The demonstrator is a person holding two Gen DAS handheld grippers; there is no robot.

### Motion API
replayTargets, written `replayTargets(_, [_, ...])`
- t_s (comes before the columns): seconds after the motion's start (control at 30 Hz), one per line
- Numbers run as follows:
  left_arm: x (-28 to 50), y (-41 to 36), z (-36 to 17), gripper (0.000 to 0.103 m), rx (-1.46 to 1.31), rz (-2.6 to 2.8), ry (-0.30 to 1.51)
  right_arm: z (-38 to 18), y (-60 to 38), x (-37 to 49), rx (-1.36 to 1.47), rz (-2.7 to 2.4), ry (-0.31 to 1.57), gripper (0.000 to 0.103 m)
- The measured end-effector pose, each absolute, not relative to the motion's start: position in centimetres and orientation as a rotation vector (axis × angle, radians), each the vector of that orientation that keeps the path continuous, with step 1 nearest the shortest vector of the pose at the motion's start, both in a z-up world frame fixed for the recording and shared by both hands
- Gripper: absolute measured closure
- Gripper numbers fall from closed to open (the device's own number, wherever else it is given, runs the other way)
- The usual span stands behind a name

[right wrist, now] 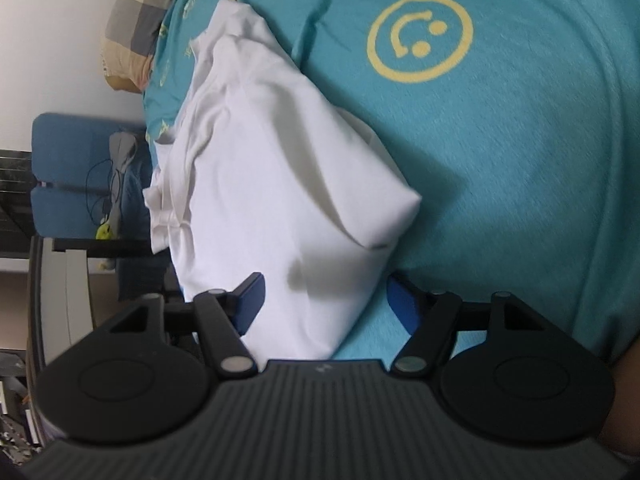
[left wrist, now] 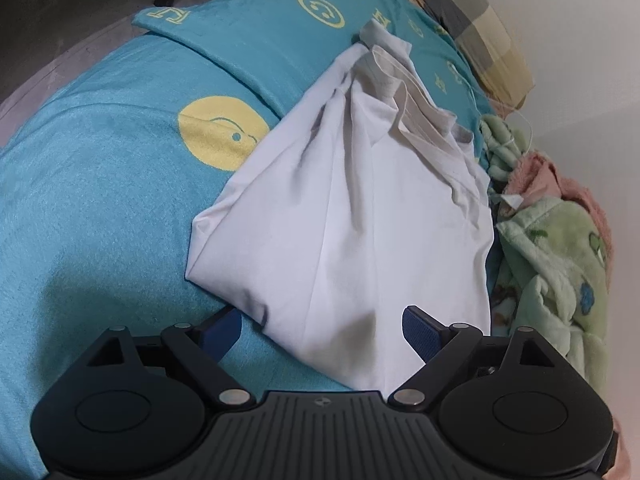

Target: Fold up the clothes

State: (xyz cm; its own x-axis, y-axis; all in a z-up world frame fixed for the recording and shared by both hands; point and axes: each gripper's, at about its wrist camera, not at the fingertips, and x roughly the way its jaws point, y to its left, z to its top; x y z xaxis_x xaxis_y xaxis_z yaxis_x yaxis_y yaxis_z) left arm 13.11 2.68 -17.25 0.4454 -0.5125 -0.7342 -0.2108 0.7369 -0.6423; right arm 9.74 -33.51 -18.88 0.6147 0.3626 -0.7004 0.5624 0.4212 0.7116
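- On the bed, I see a white garment [left wrist: 344,216] lying bunched and partly folded on a teal blanket [left wrist: 100,208] printed with yellow smiley faces.
- From my left wrist view, the left gripper [left wrist: 322,326] has its jaws spread wide, with the near edge of the garment lying between the 2 blue pads [left wrist: 420,330]; neither pad seems to press on the cloth.
- From my right wrist view, the right gripper [right wrist: 324,300] straddles another end of the same garment [right wrist: 280,184]. Its jaws stand at a middling width, the left blue pad [right wrist: 250,298] is just beside or touching the cloth, and the other pad sits over the teal blanket [right wrist: 520,160], apart from the fabric. I would not call this a grip.
- Beyond the garment in the left view, a checked yellow and grey pillow [left wrist: 476,28] rests against the white wall, and a green fleece piece [left wrist: 556,264] lies heaped with pink fabric [left wrist: 540,172] along the bed's far side.
- Past the bed's edge in the right view, I can make out a blue chair [right wrist: 68,176] with cables draped over it.
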Motion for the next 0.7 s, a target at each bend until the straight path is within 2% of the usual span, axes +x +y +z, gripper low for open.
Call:
replayTargets(0.07, [13.1, 3.0, -17.4, 0.015, -0.789, -0.200, 1.101, -18.9, -33.5, 10.0, 1.172, -0.161, 0.949, 0.061])
replayTargets(0.1, [13.1, 3.2, -17.4, 0.015, -0.799, -0.196, 1.093, -19.1, -33.6, 10.0, 1.174, -0.167, 0.952, 0.076])
replayTargets(0.13, [13.1, 3.3, -17.5, 0.015, -0.809, -0.191, 1.085, -19.1, -33.6, 10.1, 1.182, -0.170, 0.951, 0.083])
replayTargets(0.2, [13.1, 3.4, -17.5, 0.017, -0.821, -0.181, 1.069, -18.8, -33.7, 10.0, 1.195, -0.154, 0.926, 0.091])
replayTargets(0.47, [12.9, 2.9, -17.3, 0.017, -0.823, -0.199, 1.058, -15.4, -33.6, 9.8, 1.214, -0.011, 0.718, 0.094])
replayTargets(0.7, [13.2, 2.5, -18.7, 0.017, -0.980, -0.281, 1.108, -15.0, -33.9, 9.9, 1.269, 0.048, 0.652, 0.094])
